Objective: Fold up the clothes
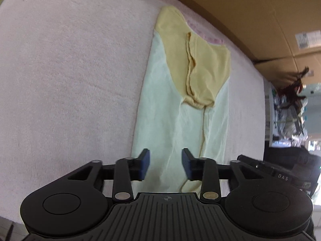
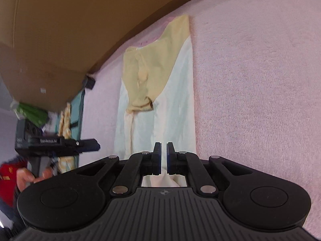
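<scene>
Left jaws [image 1: 165, 164] wide apart over garment [image 1: 180, 108] hem; right jaws [image 2: 164, 158] nearly closed, hold unclear.

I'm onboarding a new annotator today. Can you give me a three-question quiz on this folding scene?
1. True or false: the left gripper has its fingers spread apart over the garment.
2. What colour are the garment's sleeves? A) yellow B) blue C) red
3. Fill in: the garment lies on a pink ____.

Key: 1 true; 2 A; 3 towel. Note for the trainee: the right gripper shows only a narrow gap, and whether it pinches the hem is unclear.
</scene>
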Demonstrator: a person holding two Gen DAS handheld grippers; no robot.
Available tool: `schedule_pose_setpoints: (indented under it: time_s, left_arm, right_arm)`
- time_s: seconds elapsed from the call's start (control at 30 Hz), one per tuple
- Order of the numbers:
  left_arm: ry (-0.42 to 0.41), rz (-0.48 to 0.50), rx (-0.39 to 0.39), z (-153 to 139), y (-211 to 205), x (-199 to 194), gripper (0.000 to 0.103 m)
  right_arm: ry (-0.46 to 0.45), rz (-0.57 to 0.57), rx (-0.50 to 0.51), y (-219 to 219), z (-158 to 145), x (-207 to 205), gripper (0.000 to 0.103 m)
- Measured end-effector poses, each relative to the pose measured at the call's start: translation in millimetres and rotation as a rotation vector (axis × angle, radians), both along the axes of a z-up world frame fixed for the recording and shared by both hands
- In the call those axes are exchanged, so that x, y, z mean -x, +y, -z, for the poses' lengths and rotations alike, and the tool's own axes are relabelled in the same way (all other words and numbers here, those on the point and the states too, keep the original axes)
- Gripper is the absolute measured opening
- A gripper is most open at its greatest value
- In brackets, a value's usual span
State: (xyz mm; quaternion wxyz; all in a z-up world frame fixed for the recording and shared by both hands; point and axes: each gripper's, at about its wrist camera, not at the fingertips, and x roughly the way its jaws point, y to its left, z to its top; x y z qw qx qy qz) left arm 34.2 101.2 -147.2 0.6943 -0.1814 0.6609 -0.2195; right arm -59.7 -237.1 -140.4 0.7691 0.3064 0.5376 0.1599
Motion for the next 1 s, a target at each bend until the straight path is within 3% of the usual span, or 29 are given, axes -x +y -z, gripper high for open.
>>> schedule_pose_setpoints:
  time_s: [0.13,0.27,0.5,0.63,0.8,1.0]
  left_arm:
    - [0.051,0.049,-0.003,14,7,28,0.067]
    - [0.082,0.014,-0.013,23,20,50,0.072]
    - [0.104,-0.055,-0.047,33,37,74,0.075]
    - [0.127,-0.086,-0.020,39,37,85,0.077]
    - [0.173,-0.107,0.046,47,35,94,0.079]
    - [0.184,-0.096,0.038,50,27,97,0.080]
  right_arm:
    - [-0.054,-0.183,0.079,19,-5,15,0.012]
    - [-0.127,-0.292,0.150,29,-10,21,0.022]
    - [-0.265,-0.587,0.434,64,-16,29,0.025]
    - [-0.275,-0.619,0.451,69,-13,31,0.033]
    - [-0.283,-0.621,0.447,72,-13,32,0.034]
    - [-0.349,-0.767,0.512,81,-14,29,0.034]
